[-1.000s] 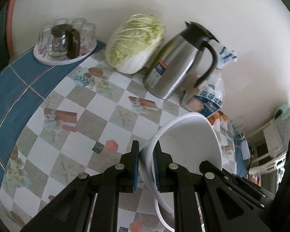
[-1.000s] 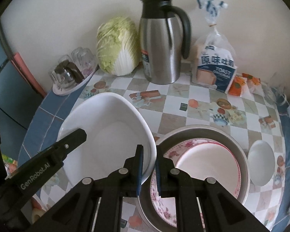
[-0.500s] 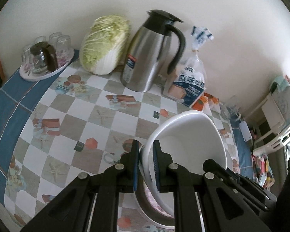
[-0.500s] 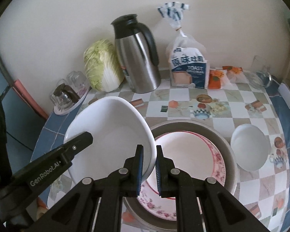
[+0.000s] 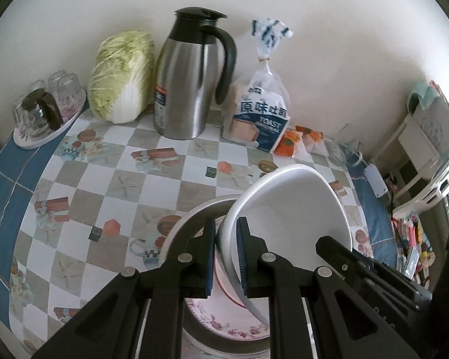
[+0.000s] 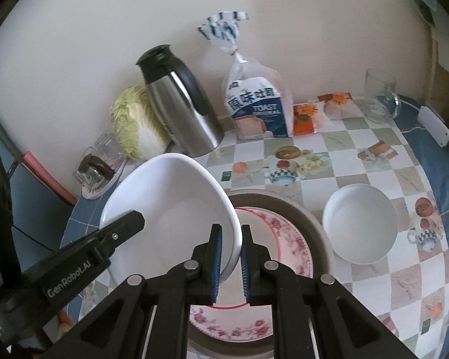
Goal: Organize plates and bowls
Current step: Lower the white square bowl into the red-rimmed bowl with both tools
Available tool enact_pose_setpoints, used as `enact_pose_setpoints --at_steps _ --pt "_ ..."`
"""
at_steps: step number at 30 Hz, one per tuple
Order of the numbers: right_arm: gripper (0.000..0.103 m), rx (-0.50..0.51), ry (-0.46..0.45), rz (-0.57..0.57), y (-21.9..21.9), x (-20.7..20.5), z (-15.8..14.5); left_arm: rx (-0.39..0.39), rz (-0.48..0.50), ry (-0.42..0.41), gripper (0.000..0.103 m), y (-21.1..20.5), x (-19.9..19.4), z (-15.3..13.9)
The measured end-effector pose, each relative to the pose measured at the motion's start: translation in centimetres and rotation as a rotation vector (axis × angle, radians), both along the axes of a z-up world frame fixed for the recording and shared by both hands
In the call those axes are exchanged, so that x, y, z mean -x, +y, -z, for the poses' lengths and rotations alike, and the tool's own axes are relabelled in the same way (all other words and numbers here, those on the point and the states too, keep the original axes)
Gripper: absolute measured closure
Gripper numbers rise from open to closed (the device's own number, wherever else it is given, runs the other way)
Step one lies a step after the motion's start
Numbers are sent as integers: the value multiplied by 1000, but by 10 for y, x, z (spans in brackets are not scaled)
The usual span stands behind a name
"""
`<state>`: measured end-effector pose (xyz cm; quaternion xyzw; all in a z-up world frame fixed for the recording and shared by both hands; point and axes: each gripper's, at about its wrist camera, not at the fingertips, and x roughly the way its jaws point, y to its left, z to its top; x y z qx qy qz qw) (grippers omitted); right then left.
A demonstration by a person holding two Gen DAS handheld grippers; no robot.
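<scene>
Both grippers hold one large white bowl [image 6: 170,206] by opposite rims, tilted above the stack. My left gripper [image 5: 226,257] is shut on its left rim; the bowl also shows in the left wrist view [image 5: 290,215]. My right gripper [image 6: 231,264] is shut on its right rim. Below lies a floral pink-rimmed plate [image 6: 278,239] inside a grey plate [image 6: 308,218]; both show in the left wrist view, the floral plate [image 5: 221,320] and the grey plate [image 5: 188,224]. A small white bowl [image 6: 359,227] sits on the table to the right.
Along the wall stand a steel jug [image 5: 191,83], a cabbage [image 5: 122,77], a bag of toast [image 5: 260,113], orange packets [image 6: 306,116] and a glass mug [image 6: 380,95]. A tray of upturned glasses [image 5: 42,110] sits at the far left. The checkered table [image 5: 104,179] ends at right.
Both grippers have carried the large white bowl to the right, from beside the plate stack to over it. The views swung right, and the jug and toast bag shifted left in frame.
</scene>
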<state>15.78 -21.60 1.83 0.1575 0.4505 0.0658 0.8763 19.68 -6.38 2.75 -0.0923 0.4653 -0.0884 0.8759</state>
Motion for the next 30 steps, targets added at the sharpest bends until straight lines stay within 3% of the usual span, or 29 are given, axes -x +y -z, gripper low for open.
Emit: enact_pose_setpoints --at_steps 10,30 --pt "89 27 29 -10 -8 -2 8 -48 24 51 89 -14 -2 17" --pt "89 41 85 -28 -3 -9 25 -69 34 133 89 -15 -9 38"
